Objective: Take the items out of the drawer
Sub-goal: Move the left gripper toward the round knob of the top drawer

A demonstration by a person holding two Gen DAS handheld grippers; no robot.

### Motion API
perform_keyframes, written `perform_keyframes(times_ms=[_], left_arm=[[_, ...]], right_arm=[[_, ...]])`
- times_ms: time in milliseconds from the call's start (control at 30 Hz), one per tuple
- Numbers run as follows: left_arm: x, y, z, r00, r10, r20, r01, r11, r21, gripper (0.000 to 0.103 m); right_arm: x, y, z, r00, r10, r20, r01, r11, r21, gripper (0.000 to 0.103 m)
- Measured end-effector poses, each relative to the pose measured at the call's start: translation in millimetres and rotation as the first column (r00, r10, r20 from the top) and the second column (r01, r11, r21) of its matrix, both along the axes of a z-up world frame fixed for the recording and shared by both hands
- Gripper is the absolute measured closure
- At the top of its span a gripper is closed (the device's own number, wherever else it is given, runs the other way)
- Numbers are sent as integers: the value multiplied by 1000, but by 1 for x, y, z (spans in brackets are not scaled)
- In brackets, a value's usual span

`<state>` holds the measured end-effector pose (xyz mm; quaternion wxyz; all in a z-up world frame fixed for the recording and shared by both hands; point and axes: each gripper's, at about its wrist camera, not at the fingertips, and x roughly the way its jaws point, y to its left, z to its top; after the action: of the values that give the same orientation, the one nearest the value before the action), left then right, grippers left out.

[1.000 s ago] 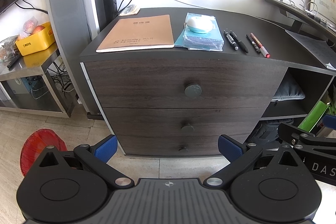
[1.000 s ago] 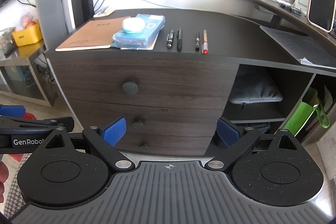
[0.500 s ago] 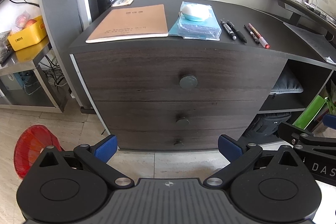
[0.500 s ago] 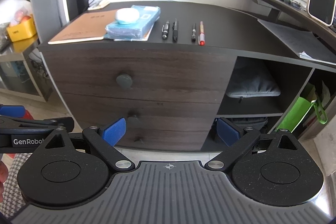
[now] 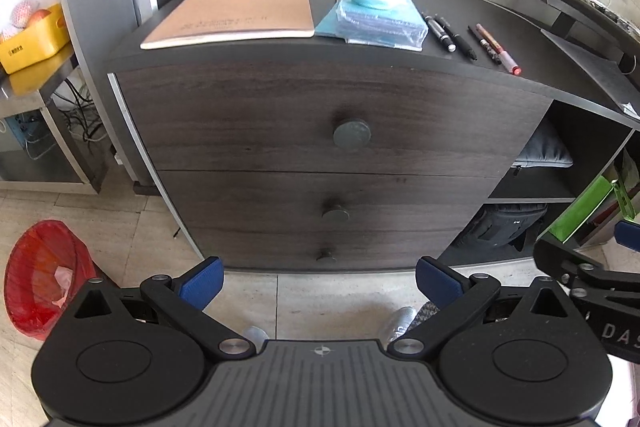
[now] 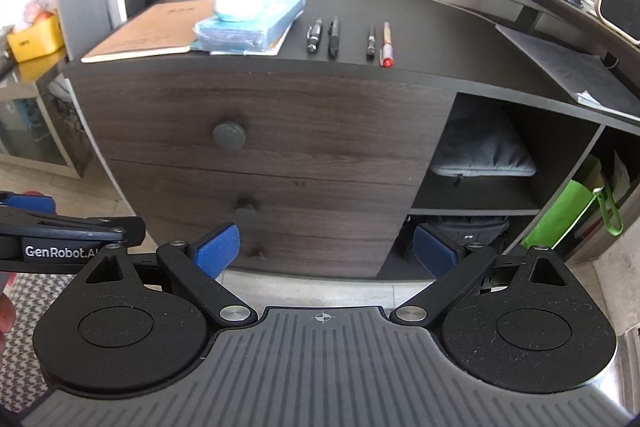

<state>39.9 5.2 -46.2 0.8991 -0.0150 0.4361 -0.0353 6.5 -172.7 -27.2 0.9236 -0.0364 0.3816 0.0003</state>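
Note:
A dark wood cabinet has three shut drawers, each with a round knob; the top drawer's knob also shows in the right wrist view. On the cabinet top lie a brown notebook, a blue wrapped pack with a white round thing on it, and several pens. My left gripper is open and empty, in front of the bottom drawer. My right gripper is open and empty, to the right of the left one, also low before the cabinet.
Open shelves to the right of the drawers hold a grey pouch, a black bag and a green item. A red bin stands on the floor at left. A yellow box sits on a metal side table.
Both grippers have moved closer to the cabinet and the view has tilted down a little. Both stay open. The drawers stay shut.

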Motion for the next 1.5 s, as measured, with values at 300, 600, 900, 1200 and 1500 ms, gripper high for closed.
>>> perform_keyframes(times_ms=[300,600,900,1200,1500], left_arm=[[17,5,-7,1000,0,0,0,999,-45,1],[45,1,-20,999,-2,-50,1,999,-33,1],[73,-11,-24,998,-53,27,53,999,12,2],[104,-8,-42,995,-30,-93,26,999,-45,2],[138,-11,-57,994,2,-108,-8,999,-53,6]], right_arm=[[17,-13,-5,999,-41,-28,41,999,16,6],[39,-22,-10,998,-52,-45,53,998,16,6],[65,-38,-17,996,-75,-46,75,997,-4,6],[91,-50,-27,995,-81,-63,81,997,-9,6],[124,-60,-43,995,-82,-60,81,996,-26,6]])
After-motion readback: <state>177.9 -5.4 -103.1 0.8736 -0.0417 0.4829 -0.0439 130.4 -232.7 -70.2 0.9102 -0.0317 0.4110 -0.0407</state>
